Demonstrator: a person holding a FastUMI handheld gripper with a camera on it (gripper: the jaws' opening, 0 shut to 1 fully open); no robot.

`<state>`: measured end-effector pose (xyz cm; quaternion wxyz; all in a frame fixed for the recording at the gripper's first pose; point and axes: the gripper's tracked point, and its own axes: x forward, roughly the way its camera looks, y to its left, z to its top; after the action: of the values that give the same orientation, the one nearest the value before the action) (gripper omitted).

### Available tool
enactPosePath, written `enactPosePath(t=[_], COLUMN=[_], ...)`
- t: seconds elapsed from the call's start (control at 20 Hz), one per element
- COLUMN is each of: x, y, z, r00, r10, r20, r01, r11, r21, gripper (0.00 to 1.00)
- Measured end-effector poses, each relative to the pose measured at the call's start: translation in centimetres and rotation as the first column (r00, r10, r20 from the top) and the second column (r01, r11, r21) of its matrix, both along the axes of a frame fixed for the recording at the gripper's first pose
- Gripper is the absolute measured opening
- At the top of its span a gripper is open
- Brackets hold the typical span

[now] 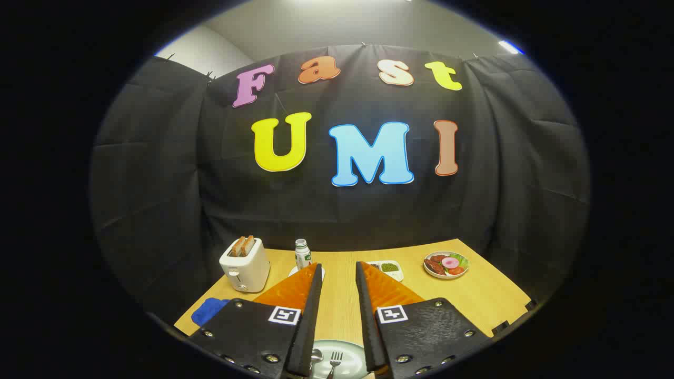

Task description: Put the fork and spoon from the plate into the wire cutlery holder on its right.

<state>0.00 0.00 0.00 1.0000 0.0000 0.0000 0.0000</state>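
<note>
Gripper [338, 271] fingers orange, black base, black-white square markers. Toaster [245, 265] white. Tabletop [489, 300] light wood. Cloth [208, 310] blue. Plate [347, 348] pale grey-white.

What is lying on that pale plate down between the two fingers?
A fork and the bowl of a spoon lie on the plate, side by side. The open gripper hangs above, and its fingers cover the plate's sides, so anything else there is hidden.

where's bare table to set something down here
Bare wood runs between the open tool's fingers toward the back wall, and to the right below the food plate. The far edge is crowded: toaster, bottle, divided tray. The plate with spoon and fork fills the near edge.
</note>
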Motion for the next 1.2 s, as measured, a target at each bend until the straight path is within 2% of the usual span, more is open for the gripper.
enactPosePath(t=[0.85, 1.0, 1.2], x=[0.4, 1.0, 1.9], y=[0.0, 0.2, 0.4], z=[-1.9, -6.0, -13.0], r00=[0.998, 0.984, 0.933], r10=[-0.012, -0.002, 0.027], r20=[-0.067, -0.177, -0.358], r01=[0.014, 0.007, -0.018], r11=[1.000, 1.000, 0.999], r21=[0.018, 0.028, 0.028], gripper=[0.39, 0.39, 0.39])
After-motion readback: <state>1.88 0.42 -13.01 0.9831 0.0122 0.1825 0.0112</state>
